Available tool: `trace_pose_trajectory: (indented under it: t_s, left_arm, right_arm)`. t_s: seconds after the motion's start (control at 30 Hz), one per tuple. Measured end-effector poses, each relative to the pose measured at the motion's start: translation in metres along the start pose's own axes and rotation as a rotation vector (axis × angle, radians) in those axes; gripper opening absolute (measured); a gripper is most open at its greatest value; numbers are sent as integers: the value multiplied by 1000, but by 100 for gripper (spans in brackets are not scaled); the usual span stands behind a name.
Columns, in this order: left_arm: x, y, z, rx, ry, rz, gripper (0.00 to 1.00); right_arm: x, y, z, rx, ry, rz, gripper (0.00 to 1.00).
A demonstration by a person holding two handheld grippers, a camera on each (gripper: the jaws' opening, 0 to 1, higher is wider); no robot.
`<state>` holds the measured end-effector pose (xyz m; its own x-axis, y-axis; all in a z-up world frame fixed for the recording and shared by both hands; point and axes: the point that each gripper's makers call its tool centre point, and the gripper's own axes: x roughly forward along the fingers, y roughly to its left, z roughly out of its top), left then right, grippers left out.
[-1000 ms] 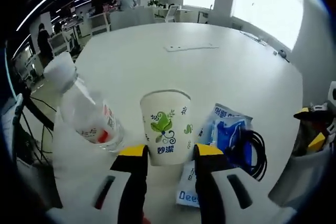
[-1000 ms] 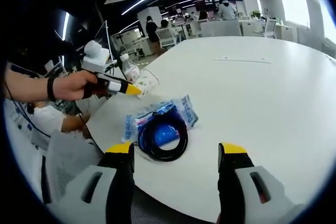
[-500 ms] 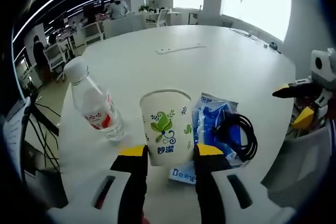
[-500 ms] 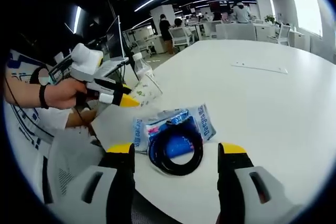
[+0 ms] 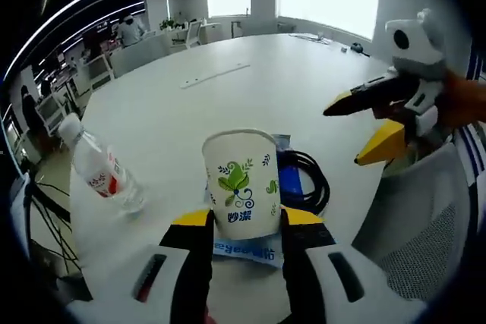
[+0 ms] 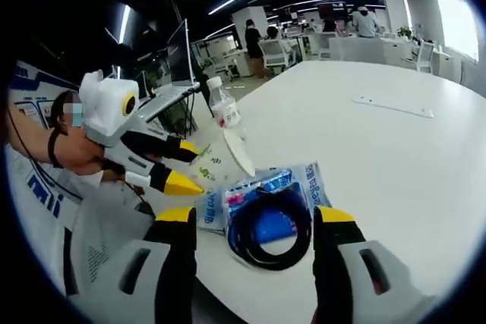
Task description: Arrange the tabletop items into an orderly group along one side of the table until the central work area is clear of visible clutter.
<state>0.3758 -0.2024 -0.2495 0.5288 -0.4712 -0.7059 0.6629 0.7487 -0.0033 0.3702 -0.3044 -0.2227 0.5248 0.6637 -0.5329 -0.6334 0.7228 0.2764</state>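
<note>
1. Behind us stretches an open office with strip lights on the ceiling, bright windows, desks, chairs and a few people far off; our work surface is a large white table (image 5: 250, 96).
2. We see, in the left gripper view, our left claw (image 5: 244, 218) clamped on a white paper cup (image 5: 241, 184) printed with green leaves; both yellow-tipped jaws press against the cup's lower sides and the cup stands upright between them.
3. Just behind the cup on the table lies a blue packet (image 5: 288, 187) with a coil of black cable (image 5: 310, 180) resting on top of it; a strip of the packet with blue lettering shows below the cup, between the jaws.
4. To the cup's left, well apart from it, a clear plastic bottle (image 5: 99, 176) with a red and white label and a white cap leans tilted at the table's edge.
5. From the right of that view our right claw (image 5: 361, 130) comes in, held in a hand (image 5: 459, 100), its jaws spread and holding nothing.
6. In the right gripper view the right claw (image 6: 254, 221) stands wide, with the blue packet (image 6: 304, 184) and black cable (image 6: 269, 225) lying between and beyond its jaws, untouched.
7. There the left claw (image 6: 182, 165) enters from the left with the paper cup (image 6: 237, 151) seen edge-on beside it, and the bottle (image 6: 222, 105) stands farther back near the table (image 6: 380, 149) rim.
8. A thin flat white strip (image 5: 214, 75) lies far out on the table.
</note>
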Motion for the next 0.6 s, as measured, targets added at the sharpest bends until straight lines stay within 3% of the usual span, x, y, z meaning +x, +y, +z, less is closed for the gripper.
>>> trace_pose_trajectory:
  t_s: [0.6]
  left_arm:
    - [3, -54, 8, 157, -3, -113, 34]
  right_arm:
    - [9, 17, -4, -25, 24, 62, 57]
